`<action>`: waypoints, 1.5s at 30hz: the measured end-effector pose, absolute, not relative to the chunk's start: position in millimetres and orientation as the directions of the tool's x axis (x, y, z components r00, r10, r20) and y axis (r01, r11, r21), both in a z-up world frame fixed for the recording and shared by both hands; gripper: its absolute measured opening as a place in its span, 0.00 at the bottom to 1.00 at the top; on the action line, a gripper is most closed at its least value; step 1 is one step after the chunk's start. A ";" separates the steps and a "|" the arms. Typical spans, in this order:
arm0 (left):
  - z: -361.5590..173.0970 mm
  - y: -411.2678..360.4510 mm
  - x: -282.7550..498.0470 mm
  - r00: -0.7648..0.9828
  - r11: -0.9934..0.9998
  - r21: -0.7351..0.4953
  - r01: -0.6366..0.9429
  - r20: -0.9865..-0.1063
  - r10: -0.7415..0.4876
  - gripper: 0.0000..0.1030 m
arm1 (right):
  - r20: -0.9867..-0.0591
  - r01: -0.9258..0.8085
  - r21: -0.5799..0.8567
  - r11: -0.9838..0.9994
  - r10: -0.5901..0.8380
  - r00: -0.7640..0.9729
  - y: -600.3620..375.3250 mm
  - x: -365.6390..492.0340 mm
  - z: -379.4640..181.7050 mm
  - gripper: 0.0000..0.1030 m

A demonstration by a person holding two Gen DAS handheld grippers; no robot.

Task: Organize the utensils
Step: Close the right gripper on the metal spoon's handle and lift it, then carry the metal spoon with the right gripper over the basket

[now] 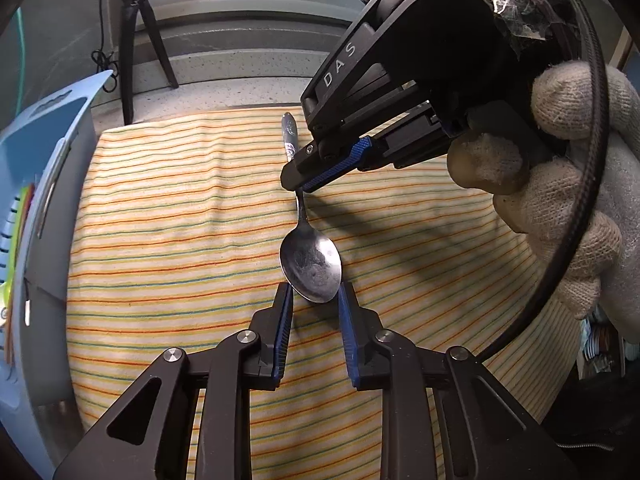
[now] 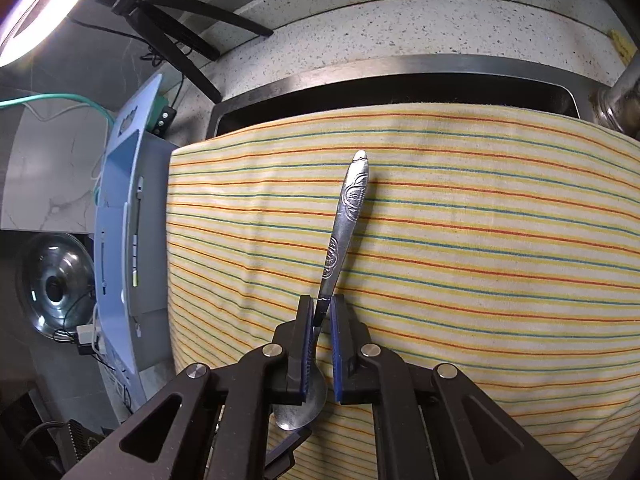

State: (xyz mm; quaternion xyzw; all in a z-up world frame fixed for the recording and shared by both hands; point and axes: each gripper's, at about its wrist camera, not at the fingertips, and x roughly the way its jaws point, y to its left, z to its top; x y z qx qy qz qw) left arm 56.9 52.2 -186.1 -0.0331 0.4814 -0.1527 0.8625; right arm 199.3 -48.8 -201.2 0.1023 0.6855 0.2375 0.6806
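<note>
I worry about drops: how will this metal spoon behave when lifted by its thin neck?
The spoon looks rigid polished metal, so probably slippery in the right claw. Gripped at the narrow neck, it may pivot, bowl or handle swinging down. It should not bend.

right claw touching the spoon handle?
Touching. In the right wrist view the right claw has its pads closed on the spoon at the thin neck, no gap on either side.
</note>
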 end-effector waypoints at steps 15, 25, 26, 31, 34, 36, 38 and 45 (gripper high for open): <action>-136.4 99.0 32.2 0.600 0.972 -0.180 0.150 -0.765 -0.234 0.20 | -0.808 -0.221 0.582 0.783 0.588 -0.045 1.8 196.7 -152.5 0.05; -117.6 154.5 14.8 0.638 0.985 -0.160 0.071 -0.752 -0.168 0.20 | -0.768 -0.288 0.628 0.723 0.635 -0.079 77.6 190.9 -129.4 0.05; -116.8 160.5 13.1 0.640 0.985 -0.158 0.062 -0.751 -0.161 0.20 | -0.767 -0.292 0.630 0.720 0.637 -0.083 84.3 190.5 -129.4 0.05; -119.4 185.6 11.2 0.637 0.988 -0.150 0.026 -0.759 -0.133 0.20 | -0.757 -0.308 0.643 0.701 0.644 -0.115 121.9 185.2 -132.6 0.05; -123.4 201.3 11.7 0.630 0.989 -0.151 0.004 -0.767 -0.120 0.20 | -0.754 -0.315 0.647 0.694 0.643 -0.133 142.8 181.1 -137.1 0.05; -125.6 210.1 11.0 0.625 0.988 -0.153 -0.011 -0.772 -0.113 0.20 | -0.755 -0.322 0.648 0.690 0.640 -0.145 157.3 178.2 -140.4 0.05; -128.1 219.1 11.9 0.622 0.988 -0.151 -0.025 -0.776 -0.103 0.20 | -0.754 -0.321 0.650 0.689 0.637 -0.158 167.3 178.3 -144.0 0.05; -132.2 240.7 7.2 0.610 0.986 -0.157 -0.056 -0.787 -0.091 0.20 | -0.761 -0.325 0.645 0.692 0.622 -0.185 198.3 174.8 -155.0 0.05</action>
